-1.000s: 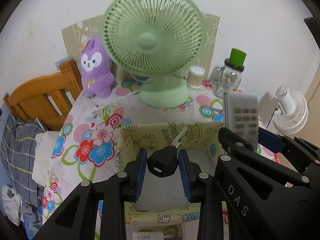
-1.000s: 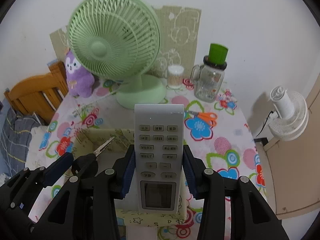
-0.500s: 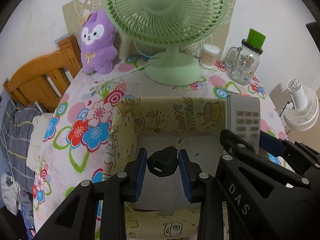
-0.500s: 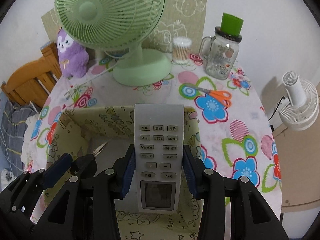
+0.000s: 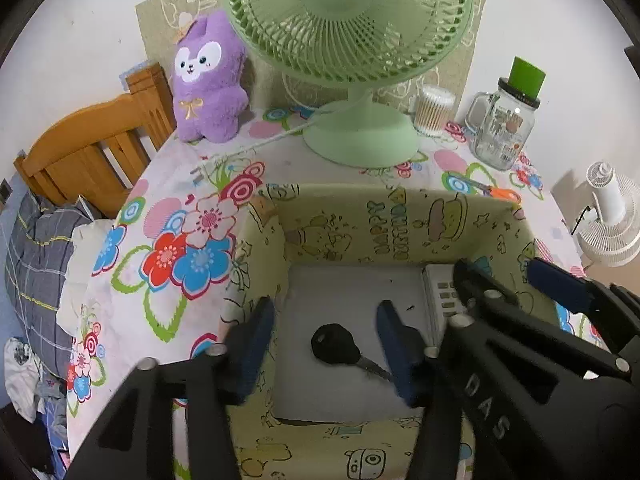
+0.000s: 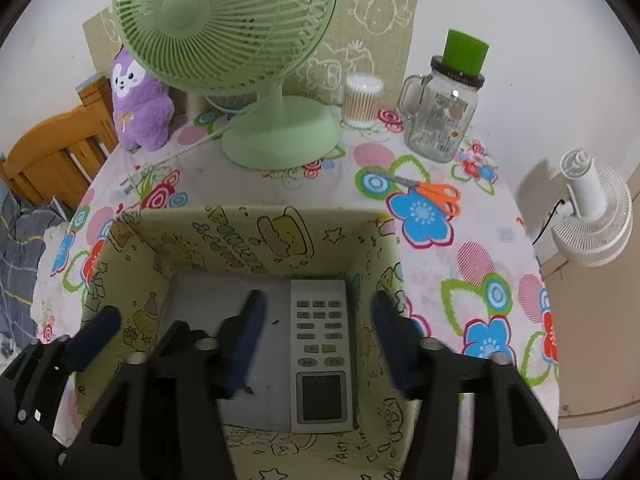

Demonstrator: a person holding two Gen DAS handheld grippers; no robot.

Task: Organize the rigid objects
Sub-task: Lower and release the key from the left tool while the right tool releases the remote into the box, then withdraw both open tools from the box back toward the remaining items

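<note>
Left gripper [image 5: 326,336]: jaws now wide apart, key [image 5: 335,345] dropped in the box [image 5: 384,216].
Right gripper [image 6: 316,332]: jaws now spread, remote [image 6: 320,344] lying in box.

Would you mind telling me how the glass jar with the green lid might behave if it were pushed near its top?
The glass jar stands tall on a small base, so it would probably tip. Being glass, it looks breakable and slippery. Its side handle likely offers a steadier hold.

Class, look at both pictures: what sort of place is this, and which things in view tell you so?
Most likely a bedroom or small living room at home. A wooden bed frame with bedding stands beside a table under a flowered tablecloth, which carries a green desk fan and a purple plush toy.
</note>
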